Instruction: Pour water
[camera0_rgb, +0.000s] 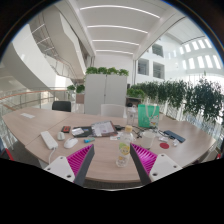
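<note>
Between my two pink-padded fingers (82, 157), spread wide with nothing in them, I see a small clear glass (123, 150) standing on the wooden table (30, 125), just ahead of the gripper (113, 160) and a touch toward its right finger, with open gap on both sides. I judge that glass to be stiff, smooth and rather slippery, breakable if I squeeze hard or knock it, and light unless it holds liquid, which I cannot make out from here. I would take it around the middle of its wall, pads flat on opposite sides, keeping it upright. Beyond the glass, farther across the table and a little to the right, stands a green translucent jug or pitcher (148, 115); if that holds the water it will be heavier and will slosh, so I would grip low on the body or at a handle, though I cannot see a handle clearly. Left of centre lie a tablet or notebook (104, 128), a white remote-like object (48, 139) and some small items I cannot identify. Behind the table a white cabinet (106, 93) carries plants, with more greenery at the right.
</note>
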